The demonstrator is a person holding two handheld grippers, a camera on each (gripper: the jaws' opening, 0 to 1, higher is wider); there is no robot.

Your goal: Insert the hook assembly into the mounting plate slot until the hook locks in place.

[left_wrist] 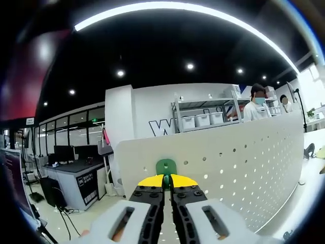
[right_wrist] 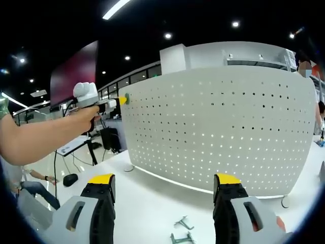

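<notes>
While its yellow-tipped jaws are pressed together, the left gripper (left_wrist: pixel 163 181) clamps a green hook assembly (left_wrist: pixel 166 166) whose rounded top rises just above the tips. The hook sits right at the face of the white perforated mounting plate (left_wrist: pixel 244 162), near its upper left edge, touching or just short of it; which slot it meets cannot be told. In the right gripper view the same gripper (right_wrist: pixel 122 100) comes in from the left, held in a person's hand (right_wrist: pixel 87 117), with the green hook (right_wrist: pixel 127 98) at the upper left corner of the plate (right_wrist: pixel 218 132).

The right gripper (right_wrist: pixel 165 183) has its jaws spread wide and holds nothing, hovering over the white table (right_wrist: pixel 152 198) in front of the upright plate. Two small metal hooks (right_wrist: pixel 182 230) lie on the table between its jaws. Beyond the plate stand shelving (left_wrist: pixel 203 114) with bins, and people behind it.
</notes>
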